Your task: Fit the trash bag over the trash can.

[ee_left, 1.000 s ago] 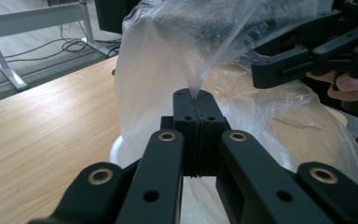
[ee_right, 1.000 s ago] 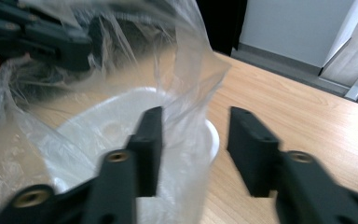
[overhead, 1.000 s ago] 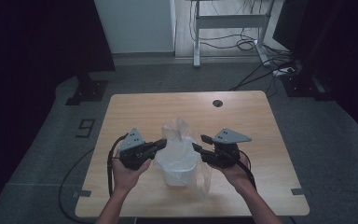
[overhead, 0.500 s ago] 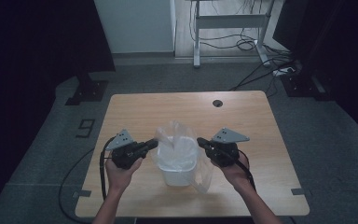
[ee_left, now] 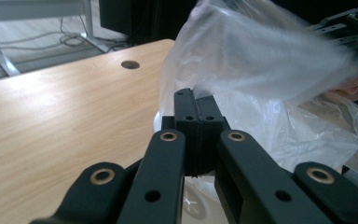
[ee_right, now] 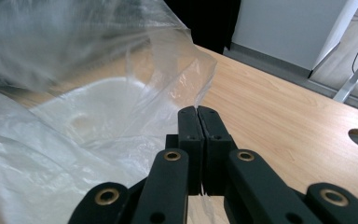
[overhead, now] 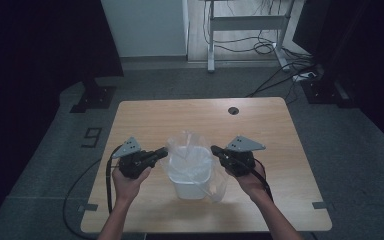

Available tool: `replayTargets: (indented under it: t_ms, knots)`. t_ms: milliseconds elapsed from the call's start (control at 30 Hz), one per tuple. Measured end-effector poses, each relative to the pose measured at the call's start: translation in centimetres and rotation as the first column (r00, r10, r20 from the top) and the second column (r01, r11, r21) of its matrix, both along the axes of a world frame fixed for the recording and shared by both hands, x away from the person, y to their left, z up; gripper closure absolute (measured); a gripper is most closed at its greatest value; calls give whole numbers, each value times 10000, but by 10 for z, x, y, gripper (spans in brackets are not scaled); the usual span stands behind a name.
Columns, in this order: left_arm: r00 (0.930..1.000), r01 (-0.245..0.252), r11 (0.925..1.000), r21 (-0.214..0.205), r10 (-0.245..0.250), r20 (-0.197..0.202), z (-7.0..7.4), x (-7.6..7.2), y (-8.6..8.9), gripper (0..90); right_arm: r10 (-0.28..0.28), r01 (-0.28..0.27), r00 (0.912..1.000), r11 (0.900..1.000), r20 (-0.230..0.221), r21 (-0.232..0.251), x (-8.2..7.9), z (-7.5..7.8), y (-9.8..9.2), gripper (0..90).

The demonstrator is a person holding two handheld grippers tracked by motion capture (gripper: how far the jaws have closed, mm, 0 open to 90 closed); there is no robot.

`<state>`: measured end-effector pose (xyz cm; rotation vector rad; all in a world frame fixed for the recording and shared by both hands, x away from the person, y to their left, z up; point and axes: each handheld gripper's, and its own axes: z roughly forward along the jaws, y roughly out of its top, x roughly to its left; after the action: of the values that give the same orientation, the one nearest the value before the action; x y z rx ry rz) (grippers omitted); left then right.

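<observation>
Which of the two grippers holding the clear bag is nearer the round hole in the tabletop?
The right gripper, on the side of the plastic bag nearer the hole. The left gripper pinches the bag's opposite edge, farther off.

– What stands around the wooden table (overhead: 180, 117)?
– Grey carpet floor (overhead: 350, 150). At twelve o'clock a pale wall panel (overhead: 145, 25) and a metal desk frame (overhead: 245, 25).
– And the cables (overhead: 270, 50)?
– Loose at one o'clock. Dark curtains (overhead: 30, 60) at nine and three.
</observation>
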<state>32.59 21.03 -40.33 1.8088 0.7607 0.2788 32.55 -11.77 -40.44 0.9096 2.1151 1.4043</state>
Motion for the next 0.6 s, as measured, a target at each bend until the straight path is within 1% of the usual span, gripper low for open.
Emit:
replayTargets:
  t_ms: [100,267,333,433,500,533,567,600]
  knots:
    - [9998,-69,9999,78,71,-182,-3,3,2,900,-77,76,9999,10000,-116,-35,3,-5,0,878]
    - [9988,-341,9994,-14,341,-366,-10,9,9,900,-281,281,9992,9996,-296,5,10,-11,-4,878]
    - [9981,-430,9991,19,430,-441,-14,10,11,900,-336,336,9988,9994,-369,-5,12,-14,-5,878]
    - [9961,-518,9987,-6,516,-718,-21,14,13,899,-342,338,9982,9994,-499,-98,15,-19,-5,877]
    - [9946,-494,9987,-95,483,-918,-25,16,14,899,-363,354,9977,9993,-581,-155,17,-23,-4,853]
    - [9938,-561,9984,-94,550,-969,-27,16,15,899,-355,345,9975,9993,-618,-174,18,-25,-4,847]
    - [9929,-568,9984,-84,556,-1048,-28,17,15,899,-362,347,9971,9991,-668,-226,19,-27,-4,849]
    - [9922,-580,9983,-111,564,-1112,-30,18,16,899,-404,384,9968,9988,-687,-303,20,-29,-4,873]
